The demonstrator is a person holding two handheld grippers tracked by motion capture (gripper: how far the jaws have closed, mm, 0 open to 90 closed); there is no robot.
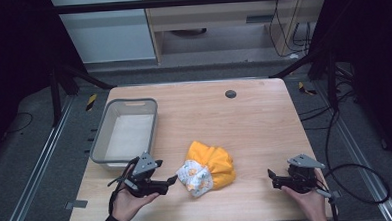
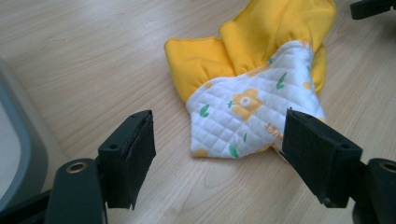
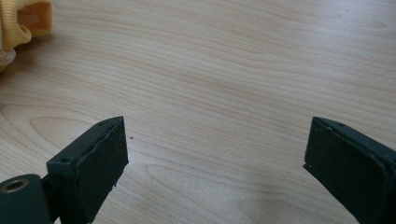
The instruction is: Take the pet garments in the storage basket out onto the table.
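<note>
A crumpled yellow cloth [image 1: 212, 163] with a white quilted, flower-printed side [image 2: 247, 112] lies on the wooden table [image 1: 254, 123] near the front middle. My left gripper [image 1: 169, 184] sits just left of it, open, jaws wide apart and aimed at the quilted corner, with nothing between them. In the left gripper view the left gripper [image 2: 217, 154] frames that corner from close by. My right gripper [image 1: 272, 179] rests at the front right, open and empty, well apart from the cloth. In the right gripper view the right gripper [image 3: 215, 158] is over bare wood, with a bit of the yellow cloth [image 3: 25, 21] at the top left.
A grey plastic bin [image 1: 126, 133] with a pale bottom stands at the table's left side, just behind my left hand. A small dark round cap [image 1: 230, 94] sits in the tabletop at the back. Cables [image 1: 357, 183] trail off the right edge.
</note>
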